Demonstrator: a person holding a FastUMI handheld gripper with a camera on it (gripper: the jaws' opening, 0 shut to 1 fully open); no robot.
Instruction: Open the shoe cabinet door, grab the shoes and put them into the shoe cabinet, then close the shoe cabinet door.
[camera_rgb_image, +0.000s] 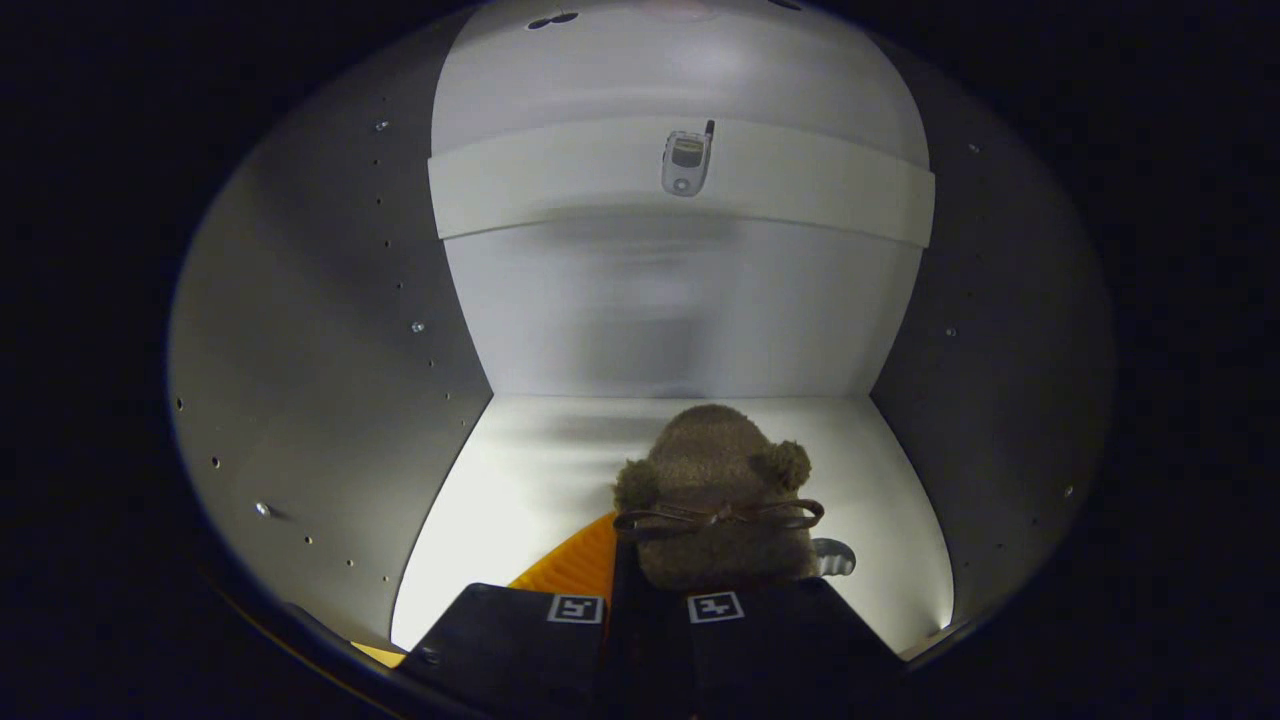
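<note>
Both claw (648, 625) fingers apparently clenched on a fuzzy brown slipper (715, 500) inside the white cabinet (330, 380).

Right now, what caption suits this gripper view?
Hand-held gripper shut on a fuzzy brown slipper, holding it inside the white shoe cabinet, beneath a shelf.

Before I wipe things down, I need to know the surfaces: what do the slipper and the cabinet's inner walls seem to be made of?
The slipper looks like brown plush fabric, matte and fuzzy, with two pompom ears and a thin ribbon bow; the gripper fingers are closed on it. The cabinet walls look like smooth white laminated board with a satin sheen, judging by soft reflections and rows of drilled peg holes; painted metal cannot be ruled out.
</note>
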